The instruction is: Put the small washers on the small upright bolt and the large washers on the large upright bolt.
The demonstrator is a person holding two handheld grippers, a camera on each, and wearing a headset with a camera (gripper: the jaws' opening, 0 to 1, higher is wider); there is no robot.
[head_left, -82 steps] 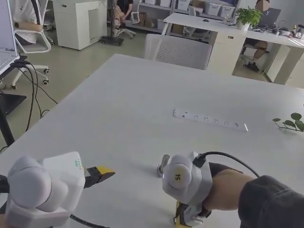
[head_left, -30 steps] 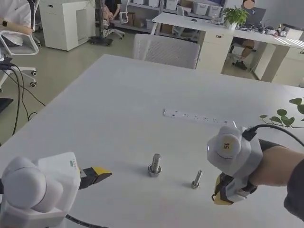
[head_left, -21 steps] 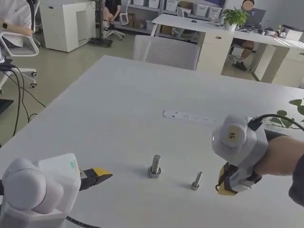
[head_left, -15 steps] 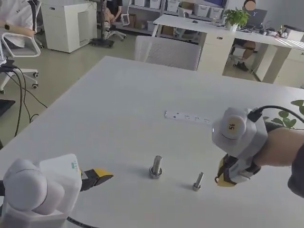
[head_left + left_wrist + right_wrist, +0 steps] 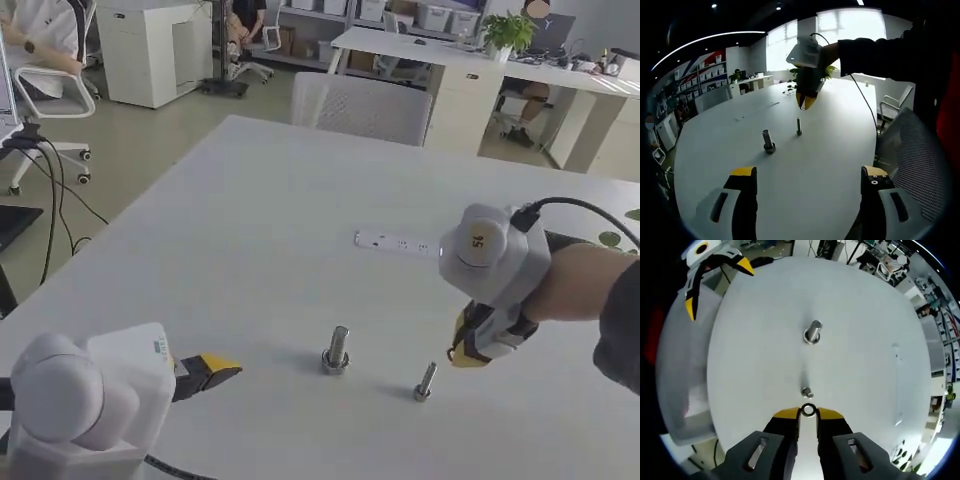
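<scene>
White table (image 5: 250, 230) across frame, left gripper (image 5: 807, 172) bottom centre, jaws spread wide, empty, right gripper (image 5: 462, 352) at right, pinching small washer (image 5: 808, 409), large bolt (image 5: 336, 350) upright lower centre, small bolt (image 5: 425, 381) right of it, near washer.

Large bolt (image 5: 336, 350), small bolt (image 5: 425, 382) and washer (image 5: 809, 410): bright bare metal; table (image 5: 230, 230): smooth, matt
</scene>
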